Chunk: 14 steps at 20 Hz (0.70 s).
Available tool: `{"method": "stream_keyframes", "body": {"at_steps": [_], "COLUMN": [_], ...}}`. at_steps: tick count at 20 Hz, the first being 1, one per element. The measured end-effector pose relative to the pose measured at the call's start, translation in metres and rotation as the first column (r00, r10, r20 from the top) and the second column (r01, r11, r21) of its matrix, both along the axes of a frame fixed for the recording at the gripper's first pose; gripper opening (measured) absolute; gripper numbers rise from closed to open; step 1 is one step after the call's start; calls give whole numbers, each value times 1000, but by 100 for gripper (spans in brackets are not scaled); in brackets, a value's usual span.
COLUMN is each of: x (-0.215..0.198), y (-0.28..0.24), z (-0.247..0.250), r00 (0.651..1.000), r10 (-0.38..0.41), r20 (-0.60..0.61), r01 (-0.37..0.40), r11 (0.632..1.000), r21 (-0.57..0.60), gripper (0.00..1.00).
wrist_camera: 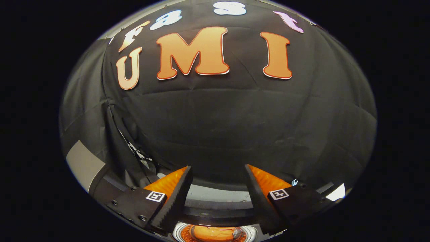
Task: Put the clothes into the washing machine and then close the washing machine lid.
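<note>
Gripper view looks at the black wall; the gripper stands wide, holding nothing. Between its fingers below, the washer is cut off, something orange inside, hard to identify.

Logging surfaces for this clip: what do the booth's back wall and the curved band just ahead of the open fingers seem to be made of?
Back wall: matte black woven cloth, judging by creases and seams. Curved band beyond the gripper: smooth grey, probably plastic or painted metal with a slight sheen, likely the washing machine's top; too little shows to be sure.
</note>
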<state>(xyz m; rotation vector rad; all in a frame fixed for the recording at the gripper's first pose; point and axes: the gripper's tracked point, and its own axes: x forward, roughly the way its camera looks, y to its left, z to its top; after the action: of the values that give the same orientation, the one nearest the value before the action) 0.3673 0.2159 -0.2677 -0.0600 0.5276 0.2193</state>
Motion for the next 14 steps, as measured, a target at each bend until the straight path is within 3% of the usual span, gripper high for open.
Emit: {"method": "stream_keyframes", "body": {"at_steps": [14], "x": [-72], "y": [-11], "z": [-3], "r00": [1000], "r10": [-23], "r20": [6], "r01": [23], "r11": [1000], "r21": [9], "gripper": [97]}}
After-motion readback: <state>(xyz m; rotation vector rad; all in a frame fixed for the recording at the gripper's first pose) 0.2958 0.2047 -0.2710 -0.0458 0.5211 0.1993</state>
